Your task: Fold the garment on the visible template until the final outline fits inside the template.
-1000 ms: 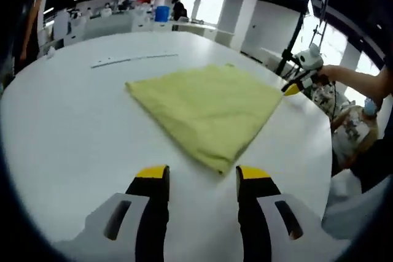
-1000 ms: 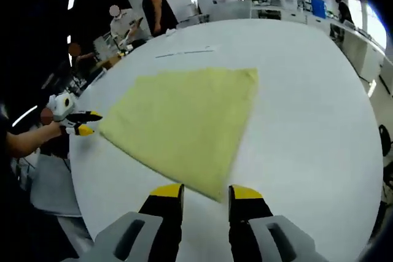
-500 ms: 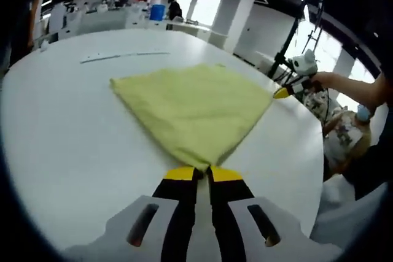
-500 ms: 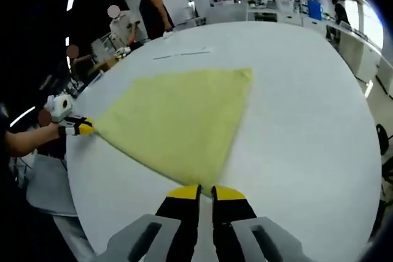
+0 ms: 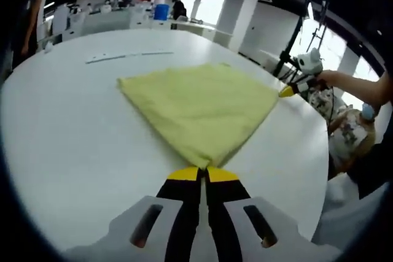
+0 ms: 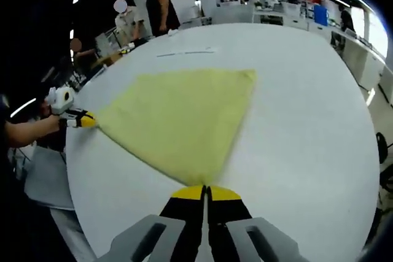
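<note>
A yellow-green folded garment (image 5: 199, 102) lies flat on the white round table (image 5: 73, 133). My left gripper (image 5: 204, 173) is shut on the garment's near corner. In the left gripper view the right gripper (image 5: 288, 90) grips the garment's corner at the right, held by a hand. In the right gripper view the garment (image 6: 184, 118) spreads out as a triangle, and my right gripper (image 6: 206, 192) is shut on its near corner. The left gripper (image 6: 85, 119) pinches the corner at the left there.
A thin marked line (image 5: 130, 57) runs across the table beyond the garment, also seen as a line (image 6: 184, 53) in the right gripper view. People (image 6: 156, 4) stand past the table's far edge. A seated person (image 5: 350, 133) is off the table's right side.
Both grippers have gone from open around the garment's corners to shut on them. The cloth now looks pulled taut between the two corners.
</note>
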Tool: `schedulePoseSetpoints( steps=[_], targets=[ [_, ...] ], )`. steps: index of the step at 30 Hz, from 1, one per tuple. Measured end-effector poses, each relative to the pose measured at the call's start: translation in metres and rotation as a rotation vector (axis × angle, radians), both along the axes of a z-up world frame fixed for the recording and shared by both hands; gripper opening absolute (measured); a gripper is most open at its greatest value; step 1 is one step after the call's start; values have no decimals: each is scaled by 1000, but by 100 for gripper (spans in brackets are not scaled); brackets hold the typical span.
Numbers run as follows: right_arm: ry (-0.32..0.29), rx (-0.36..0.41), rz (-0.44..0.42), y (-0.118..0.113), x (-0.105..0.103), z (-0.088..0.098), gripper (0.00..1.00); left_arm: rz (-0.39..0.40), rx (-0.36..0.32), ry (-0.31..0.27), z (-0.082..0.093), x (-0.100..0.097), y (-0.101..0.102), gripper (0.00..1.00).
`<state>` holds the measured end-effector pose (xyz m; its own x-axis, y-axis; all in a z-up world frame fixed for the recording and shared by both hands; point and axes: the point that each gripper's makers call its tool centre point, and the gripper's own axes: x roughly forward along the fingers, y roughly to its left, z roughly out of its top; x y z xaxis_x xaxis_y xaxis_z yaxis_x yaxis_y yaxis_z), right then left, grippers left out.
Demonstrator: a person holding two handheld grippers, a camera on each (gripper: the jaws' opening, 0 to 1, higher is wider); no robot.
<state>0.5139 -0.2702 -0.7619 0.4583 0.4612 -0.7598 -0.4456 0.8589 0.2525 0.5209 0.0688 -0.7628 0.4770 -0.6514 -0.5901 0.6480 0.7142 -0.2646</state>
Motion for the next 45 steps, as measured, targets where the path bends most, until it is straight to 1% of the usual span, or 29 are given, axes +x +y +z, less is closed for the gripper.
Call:
schedulePoseSetpoints(
  steps=[3,4,9,19,28,31,35,45],
  targets=[
    [8,-1,17,1,-5,0,0,14,13,-12,0,2,4,0],
    [14,0,35,2,-9,-1,0,18,14,-12,0,2,6,0],
    [26,7,41,3,-18,-3,0,42,-10,7,-2,2,10,0],
    [37,15,41,5,-35,-3,0,22,-2,17,-3,-3,10,0],
    [40,25,18,6,-51,-2,0,-17,16,16,-1,-16,11,0],
    [40,29,11,6,-55,-2,0,-14,8,27,-1,-20,12,0],
    [45,38,5,7,-60,-2,0,-21,14,25,-1,-27,12,0],
    [48,47,-15,7,-70,-1,0,-7,-2,26,3,-36,12,0]
  ],
)
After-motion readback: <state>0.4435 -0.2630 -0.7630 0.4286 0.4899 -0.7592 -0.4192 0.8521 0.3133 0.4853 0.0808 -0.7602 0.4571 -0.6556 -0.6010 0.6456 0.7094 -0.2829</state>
